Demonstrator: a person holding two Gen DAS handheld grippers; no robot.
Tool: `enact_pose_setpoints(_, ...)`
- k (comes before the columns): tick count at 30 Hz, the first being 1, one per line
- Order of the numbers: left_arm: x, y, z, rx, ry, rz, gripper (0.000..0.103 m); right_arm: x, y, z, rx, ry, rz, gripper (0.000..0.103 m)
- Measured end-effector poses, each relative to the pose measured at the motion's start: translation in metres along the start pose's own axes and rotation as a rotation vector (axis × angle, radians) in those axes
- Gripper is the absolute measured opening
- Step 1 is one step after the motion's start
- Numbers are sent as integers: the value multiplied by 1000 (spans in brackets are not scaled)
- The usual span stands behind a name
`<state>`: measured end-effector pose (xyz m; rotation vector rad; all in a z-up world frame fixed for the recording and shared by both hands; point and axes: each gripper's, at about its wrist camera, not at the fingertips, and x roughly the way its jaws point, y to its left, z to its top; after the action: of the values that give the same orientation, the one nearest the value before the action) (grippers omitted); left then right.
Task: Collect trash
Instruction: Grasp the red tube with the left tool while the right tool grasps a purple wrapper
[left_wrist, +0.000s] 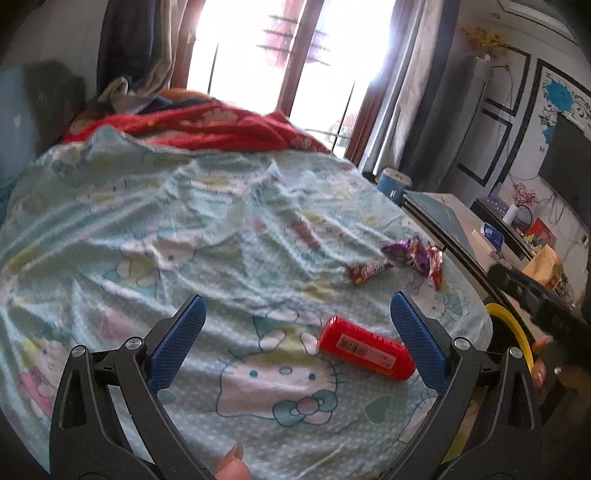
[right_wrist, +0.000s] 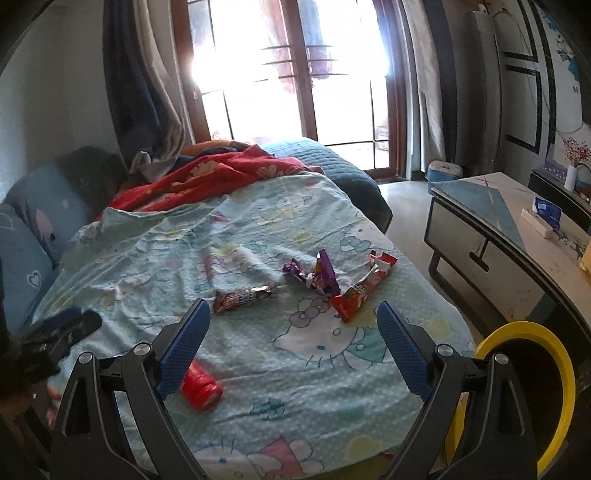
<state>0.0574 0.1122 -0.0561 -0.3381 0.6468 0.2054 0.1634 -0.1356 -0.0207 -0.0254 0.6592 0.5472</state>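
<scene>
A red cylindrical can (left_wrist: 365, 349) lies on its side on the cartoon-print bedsheet (left_wrist: 184, 221), just inside the right finger of my open left gripper (left_wrist: 297, 325). Farther off lie a brown candy bar wrapper (left_wrist: 369, 270), a purple wrapper (left_wrist: 408, 251) and a red wrapper (left_wrist: 436, 266). In the right wrist view my open right gripper (right_wrist: 293, 328) hovers over the sheet (right_wrist: 258, 229). The red can (right_wrist: 201, 387) sits by its left finger. The brown wrapper (right_wrist: 243, 295), purple wrapper (right_wrist: 317, 275) and red wrapper (right_wrist: 364, 291) lie ahead. Nothing is held.
A yellow-rimmed bin (right_wrist: 528, 387) stands at the bed's right edge, also in the left view as the bin (left_wrist: 509, 325). A low table (right_wrist: 498, 236) stands to the right. A red blanket (right_wrist: 221, 173) is heaped at the far end. The other gripper (right_wrist: 55, 339) shows at left.
</scene>
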Motion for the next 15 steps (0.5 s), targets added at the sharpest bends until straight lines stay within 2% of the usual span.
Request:
enact_pose_setpoints(3,7,-3,-6,-4,41,-31,92,13,-6,3,24,22,-5,89)
enact_pose_setpoints(6,13,-8,-9,-2,71,-59,88,26,-12,6,27,40,-8,82)
enact_pose_setpoints(9,23,-12,-15,-7,118,-100,77,39,-21,9,47,59,-24,75)
enact_pose_setpoints(11,30,-16,-20,-11,151,-122,64,49,-28,12,69,73,-26,67)
enact_pose_setpoints(15,39,-23,-28,-21,209,-167,48,65,-39,17,93,90,-26,53)
